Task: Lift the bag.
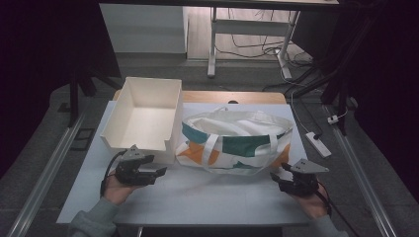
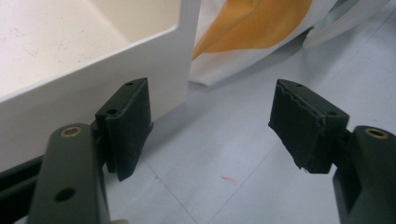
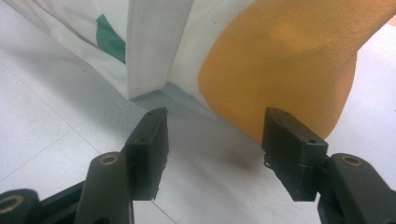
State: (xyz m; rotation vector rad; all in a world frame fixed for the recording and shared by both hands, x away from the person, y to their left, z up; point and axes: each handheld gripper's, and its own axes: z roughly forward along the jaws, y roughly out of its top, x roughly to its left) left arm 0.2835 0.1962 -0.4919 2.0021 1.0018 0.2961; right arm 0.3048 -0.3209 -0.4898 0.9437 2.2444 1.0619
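A white fabric tote bag (image 1: 232,140) with green and orange patches stands open in the middle of the table. To its left sits an empty white box (image 1: 143,116). My left gripper (image 1: 160,171) rests low at the box's front corner, jaws open, nothing between them; its own view has the box wall (image 2: 70,93) beside the left pad and the bag's orange patch (image 2: 252,23) beyond. My right gripper (image 1: 275,176) lies at the bag's front right corner, open and empty. Just past its pads are the bag's orange patch (image 3: 280,60) and white strap (image 3: 154,42).
The white table top (image 1: 197,192) has bare room in front of the bag and box. A power strip (image 1: 317,143) lies on the floor to the right. A desk frame (image 1: 247,29) with loose cables stands beyond the table.
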